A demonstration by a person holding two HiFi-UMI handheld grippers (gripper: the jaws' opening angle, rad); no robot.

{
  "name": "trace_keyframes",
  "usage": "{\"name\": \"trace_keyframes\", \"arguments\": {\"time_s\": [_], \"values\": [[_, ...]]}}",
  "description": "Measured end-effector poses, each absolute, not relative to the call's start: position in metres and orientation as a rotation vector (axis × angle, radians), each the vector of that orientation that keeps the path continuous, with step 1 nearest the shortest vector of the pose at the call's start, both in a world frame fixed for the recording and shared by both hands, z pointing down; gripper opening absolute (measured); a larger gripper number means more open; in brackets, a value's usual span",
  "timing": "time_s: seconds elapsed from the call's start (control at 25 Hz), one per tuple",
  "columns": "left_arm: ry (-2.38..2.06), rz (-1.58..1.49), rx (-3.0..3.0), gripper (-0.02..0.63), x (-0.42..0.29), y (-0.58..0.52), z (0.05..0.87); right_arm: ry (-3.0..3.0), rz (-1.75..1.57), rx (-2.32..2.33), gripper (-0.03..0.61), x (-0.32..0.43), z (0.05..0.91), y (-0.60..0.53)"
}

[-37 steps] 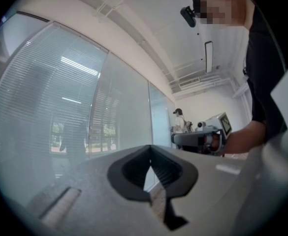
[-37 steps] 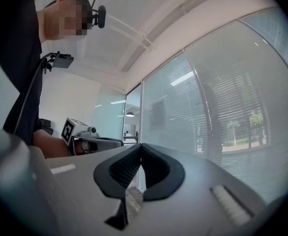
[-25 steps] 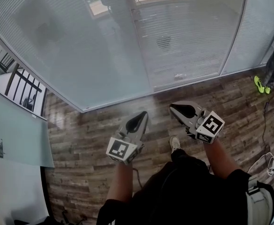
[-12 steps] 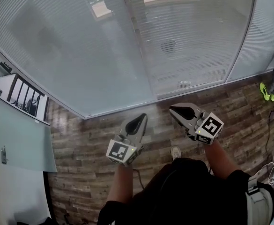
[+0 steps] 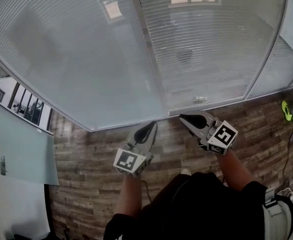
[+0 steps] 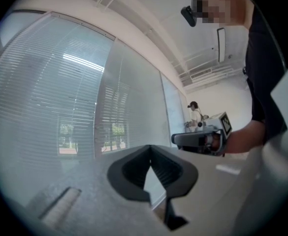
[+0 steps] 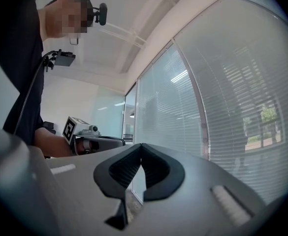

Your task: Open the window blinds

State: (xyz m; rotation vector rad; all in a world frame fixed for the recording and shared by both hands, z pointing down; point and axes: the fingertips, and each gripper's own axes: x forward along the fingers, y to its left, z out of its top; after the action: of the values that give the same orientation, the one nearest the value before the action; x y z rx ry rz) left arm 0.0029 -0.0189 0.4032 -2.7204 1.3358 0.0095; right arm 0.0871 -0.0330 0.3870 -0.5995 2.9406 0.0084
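Approach seems the step in hand: the left gripper (image 5: pixel 153 124) and right gripper (image 5: pixel 183 117), both closed and empty, hover mid-frame near the blinds (image 5: pixel 201 49) filling the upper frame. Next comes finding their control, which I can't spot.

the right tool (image 7: pixel 141 145) had its jaws shut tip to tip, nothing between them. slatted window blinds (image 7: pixel 232 97) filled two o'clock; the left tool (image 7: pixel 104 141) showed at nine o'clock.
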Motion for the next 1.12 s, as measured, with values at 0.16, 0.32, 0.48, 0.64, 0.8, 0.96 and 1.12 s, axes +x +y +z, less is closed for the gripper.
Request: {"name": "trace_keyframes", "arguments": {"time_s": [0.16, 0.32, 0.48, 0.64, 0.8, 0.96, 1.12], "values": [[1.340, 0.008, -2.710, 0.005, 0.012, -0.044, 0.402, 2.940, 0.010, -0.581, 0.005, 0.095, 0.386, -0.057], [1.351, 0.016, -2.690, 0.005, 0.021, -0.064, 0.396, 2.944, 0.008, -0.585, 0.005, 0.104, 0.388, -0.079], [1.361, 0.002, -2.680, 0.005, 0.027, -0.077, 0.403, 2.947, 0.015, -0.560, 0.005, 0.112, 0.394, -0.094], [1.378, -0.016, -2.694, 0.005, 0.030, -0.084, 0.407, 2.917, -0.031, -0.579, 0.005, 0.116, 0.392, -0.107], [1.391, -0.031, -2.703, 0.005, 0.030, -0.089, 0.407, 2.915, -0.020, -0.552, 0.005, 0.112, 0.394, -0.113], [1.390, -0.023, -2.682, 0.005, 0.026, -0.092, 0.410, 2.928, -0.020, -0.532, 0.005, 0.110, 0.400, -0.114], [1.380, -0.033, -2.680, 0.005, 0.022, -0.103, 0.411, 2.936, -0.040, -0.571, 0.005, 0.108, 0.402, -0.126]]}}
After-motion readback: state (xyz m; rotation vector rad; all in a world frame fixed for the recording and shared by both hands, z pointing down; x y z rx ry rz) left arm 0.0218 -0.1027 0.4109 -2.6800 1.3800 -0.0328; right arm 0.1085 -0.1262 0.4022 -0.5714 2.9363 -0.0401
